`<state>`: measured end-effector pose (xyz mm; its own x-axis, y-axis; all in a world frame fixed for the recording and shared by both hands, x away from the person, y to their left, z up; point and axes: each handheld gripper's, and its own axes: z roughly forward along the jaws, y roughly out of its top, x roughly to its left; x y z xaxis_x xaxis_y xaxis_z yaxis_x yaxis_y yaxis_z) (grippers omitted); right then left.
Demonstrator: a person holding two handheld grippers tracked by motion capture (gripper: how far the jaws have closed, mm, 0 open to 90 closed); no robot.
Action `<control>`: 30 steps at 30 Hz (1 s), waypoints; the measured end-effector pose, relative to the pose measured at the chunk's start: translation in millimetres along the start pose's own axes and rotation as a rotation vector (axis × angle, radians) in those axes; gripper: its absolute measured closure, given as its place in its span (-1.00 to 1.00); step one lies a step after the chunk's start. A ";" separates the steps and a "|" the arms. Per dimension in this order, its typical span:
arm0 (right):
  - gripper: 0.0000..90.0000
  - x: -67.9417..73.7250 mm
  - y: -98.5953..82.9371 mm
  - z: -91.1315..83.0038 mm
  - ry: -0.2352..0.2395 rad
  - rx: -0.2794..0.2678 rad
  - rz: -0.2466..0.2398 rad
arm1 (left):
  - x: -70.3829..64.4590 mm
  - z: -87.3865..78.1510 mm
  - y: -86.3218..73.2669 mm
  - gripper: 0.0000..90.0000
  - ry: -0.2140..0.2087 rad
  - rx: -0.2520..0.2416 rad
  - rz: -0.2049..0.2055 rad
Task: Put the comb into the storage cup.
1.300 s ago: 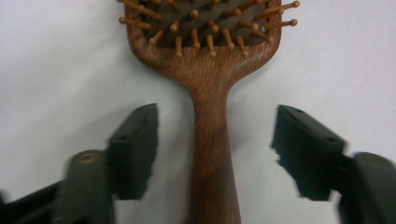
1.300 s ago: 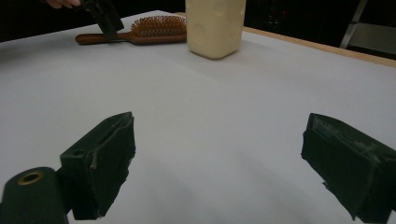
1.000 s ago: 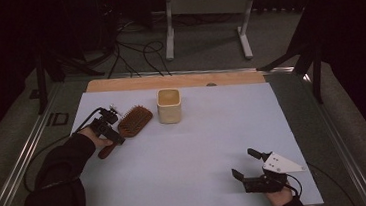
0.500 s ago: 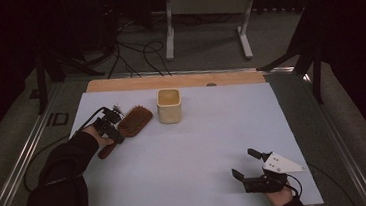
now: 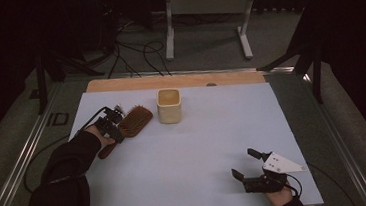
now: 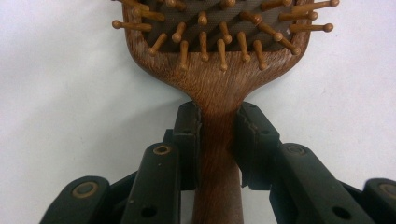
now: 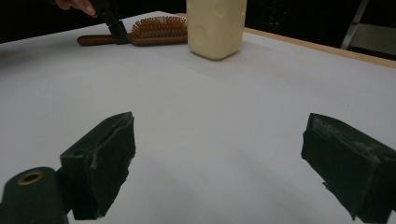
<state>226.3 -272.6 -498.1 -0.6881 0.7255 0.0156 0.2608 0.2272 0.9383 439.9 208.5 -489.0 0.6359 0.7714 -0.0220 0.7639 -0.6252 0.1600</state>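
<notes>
Right tongs (image 5: 244, 164): near the desk's (image 5: 203, 181) front right corner, jaws spread wide, holding nothing.
Left tongs (image 5: 112, 124): toward the far left, jaws clamped on the neck of the hairbrush (image 6: 219, 84), just below its head.
Hairbrush place: flat on the desk, bristles up, beside the cream cup (image 5: 169, 105) near the far edge.
Progress: grip looks made; lifting and placing, probably into the cup, remain.

Your wooden hairbrush (image 6: 219, 84) lies flat on the white table at about 10 o'clock, pins up, handle toward 7 o'clock, neck clamped in your jaws.
</notes>
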 end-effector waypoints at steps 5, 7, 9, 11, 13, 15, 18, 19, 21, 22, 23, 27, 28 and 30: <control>-0.79 0.8 0.3 -0.3 0.000 0.001 -0.001 | 0.6 0.3 -0.6 0.63 -0.004 -0.004 -0.022; -0.79 0.6 0.2 -0.4 0.000 0.000 -0.001 | 0.1 0.4 -0.8 0.63 -0.001 -0.006 -0.025; -0.79 0.5 0.2 -0.3 0.000 0.001 -0.002 | -0.6 0.4 -1.0 0.64 0.005 -0.007 -0.028; -0.79 0.7 0.2 0.0 0.001 0.001 -0.003 | -1.2 0.2 -1.5 0.64 0.008 -0.011 -0.028; -0.79 0.7 0.2 0.0 0.001 0.002 -0.003 | -0.7 -0.1 -2.7 0.65 0.006 -0.019 -0.026; -0.79 0.6 0.2 -0.2 -0.001 0.001 -0.002 | -0.6 -0.2 -3.3 0.65 0.006 -0.024 -0.030; -0.79 0.1 0.1 -0.3 -0.003 -0.001 0.001 | -1.2 -0.8 -5.8 0.65 0.008 -0.044 -0.037; -0.79 0.1 0.1 -0.4 -0.003 -0.001 0.002 | -1.6 -0.8 -6.6 0.65 0.011 -0.051 -0.039; -0.79 0.1 0.1 -0.5 -0.004 -0.001 0.003 | -1.8 -0.9 -7.3 0.65 0.012 -0.056 -0.039; -0.79 -0.1 0.1 -0.5 -0.004 -0.001 0.004 | -1.7 -1.1 -8.6 0.65 0.014 -0.064 -0.044; -0.79 -0.1 0.0 -0.5 -0.003 0.000 0.005 | -1.8 -1.1 -9.2 0.65 0.015 -0.068 -0.042; -0.79 0.0 0.1 -0.5 -0.005 -0.001 0.003 | -0.4 -2.2 -12.1 0.65 0.011 -0.090 -0.054; -0.79 0.0 0.1 -0.6 -0.005 -0.001 0.003 | 1.0 -4.1 -13.8 0.65 0.010 -0.107 -0.062; -0.79 -0.2 0.0 -0.6 -0.003 -0.003 0.005 | 3.8 -8.4 -16.2 0.65 -0.002 -0.123 -0.065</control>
<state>226.0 -273.1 -497.9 -0.6843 0.7289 0.0195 0.2628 0.2217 0.9390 429.0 222.5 -483.4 0.5855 0.8098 -0.0379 0.7847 -0.5544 0.2775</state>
